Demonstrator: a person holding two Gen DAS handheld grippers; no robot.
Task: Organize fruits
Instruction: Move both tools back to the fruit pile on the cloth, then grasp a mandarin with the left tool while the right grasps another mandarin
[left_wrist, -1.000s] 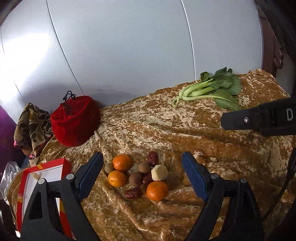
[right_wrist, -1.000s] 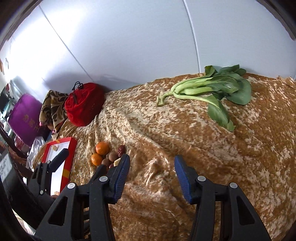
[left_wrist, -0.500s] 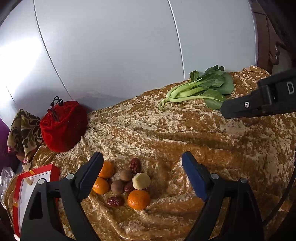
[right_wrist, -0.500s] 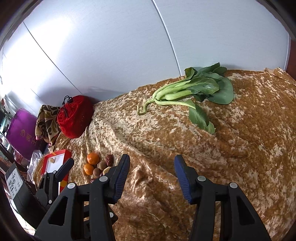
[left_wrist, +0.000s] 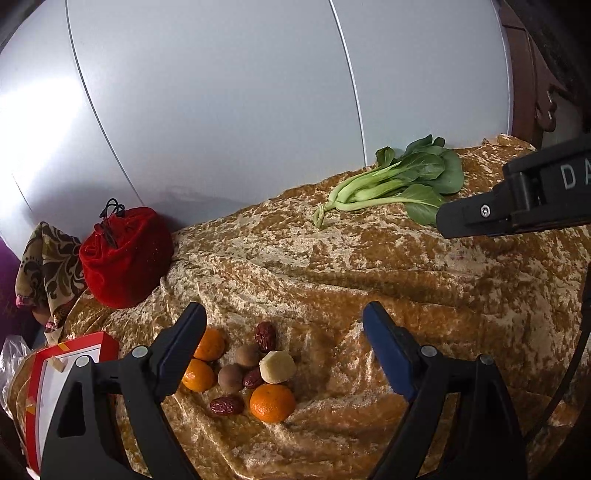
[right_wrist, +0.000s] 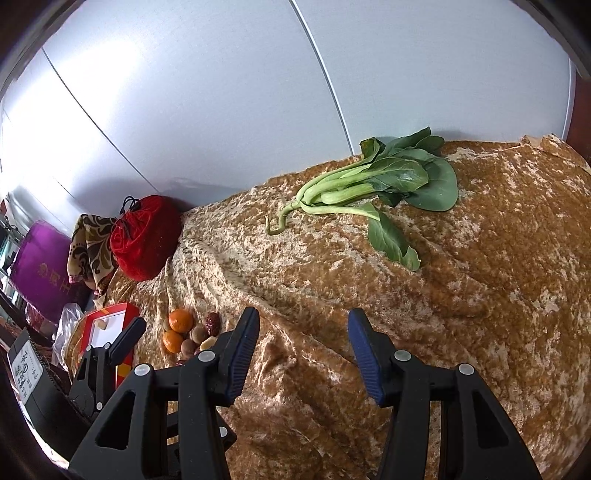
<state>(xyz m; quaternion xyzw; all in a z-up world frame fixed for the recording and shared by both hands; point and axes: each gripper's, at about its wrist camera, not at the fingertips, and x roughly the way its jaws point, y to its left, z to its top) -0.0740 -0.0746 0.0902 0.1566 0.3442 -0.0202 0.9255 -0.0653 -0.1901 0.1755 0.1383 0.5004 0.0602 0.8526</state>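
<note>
Your working surface is the crumpled gold-brown velvet cloth (left_wrist: 424, 280) draped over the table, with the grey panelled wall (left_wrist: 221, 110) behind it. Biggest item on it is the bunch of green bok choy (right_wrist: 373, 184) at the far side, stems pointing left and leaves right; it's a vegetable, so probably not your target. Far left against the wall sits the red velvet drawstring pouch (left_wrist: 125, 254), and at the near left edge is the red-rimmed flat box with a white inside (left_wrist: 55, 373), which I'd guess is where the fruit goes. The task pile is the small cluster of loose fruit: three orange mandarins (left_wrist: 272, 402), brown round longan-like fruits (left_wrist: 231, 378), dark red wrinkled dates (left_wrist: 265, 336) and one pale peeled piece (left_wrist: 277, 366). Key relation: the cluster lies directly ahead of and just below your left gripper (left_wrist: 284, 354), nearer its left finger than its right, with one mandarin partly behind that finger's tip. The left jaws stand wide apart with nothing in them, and no pad touches fruit. Your right gripper (right_wrist: 303, 350) is also spread, narrower and empty, over bare cloth, with the pile well off to its left, partly hidden behind its left finger. So the left hand is clearly nearer; use it. The pile has no real long axis and the pieces touch each other, so pick an outer piece, such as the nearest mandarin. Whether the dates are stuck under neighbours is hard to tell from here.
</note>
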